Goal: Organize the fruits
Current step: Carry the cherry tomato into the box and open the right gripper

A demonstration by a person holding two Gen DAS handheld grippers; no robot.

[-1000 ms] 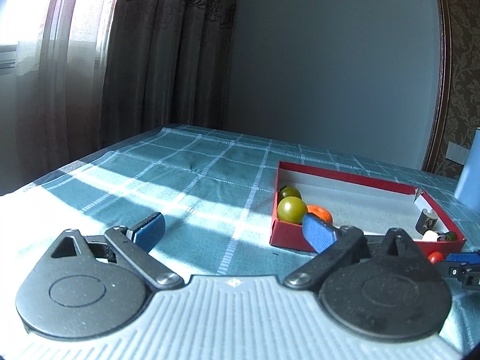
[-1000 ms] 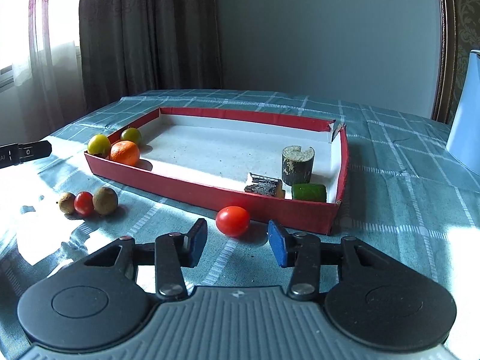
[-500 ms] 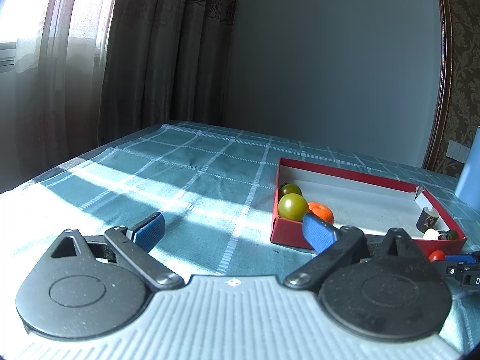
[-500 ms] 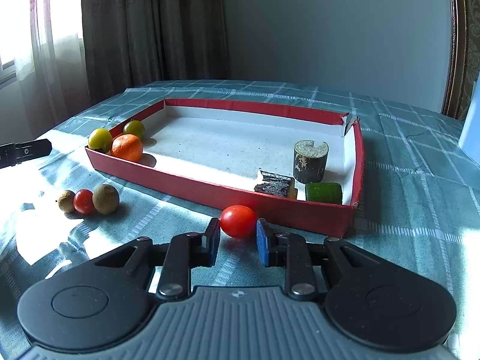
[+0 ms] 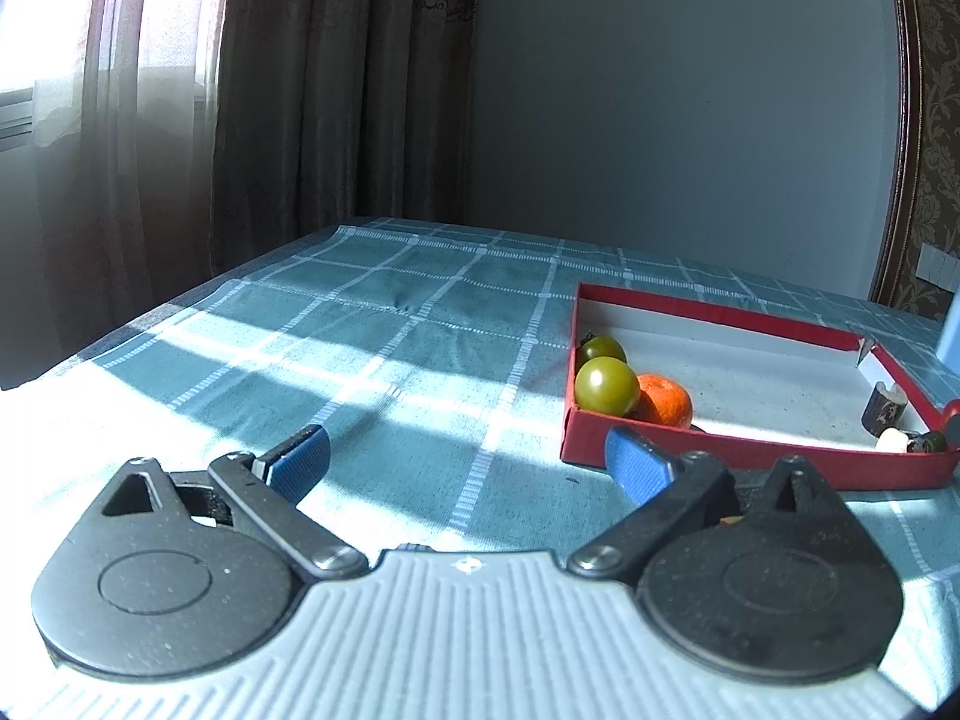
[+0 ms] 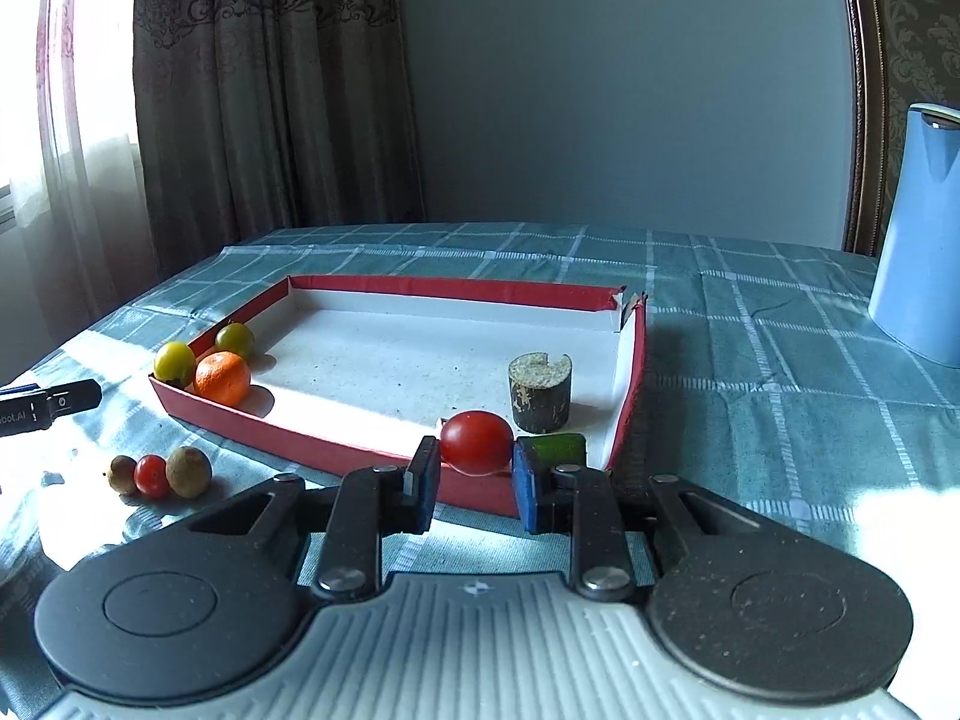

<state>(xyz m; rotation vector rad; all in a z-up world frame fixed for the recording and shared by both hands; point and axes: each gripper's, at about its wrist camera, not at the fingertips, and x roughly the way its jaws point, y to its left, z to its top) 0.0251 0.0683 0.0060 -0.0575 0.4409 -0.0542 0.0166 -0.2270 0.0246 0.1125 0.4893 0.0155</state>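
Tomato off the cloth now, pinched between the right gripper (image 6: 474,480)'s blue pads.

A second ago the glossy red tomato (image 6: 477,441) sat by the red tray (image 6: 336,450)'s cardboard wall; now it hangs above that rim, so a drop inside looks next. Left gripper (image 5: 465,459) idles, spread wide and empty, over checked tablecloth (image 5: 420,348).

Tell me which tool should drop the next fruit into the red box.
Right. The right tool is shut on the red tomato, held above the red box's near wall. The left tool is open and empty, beside the box.
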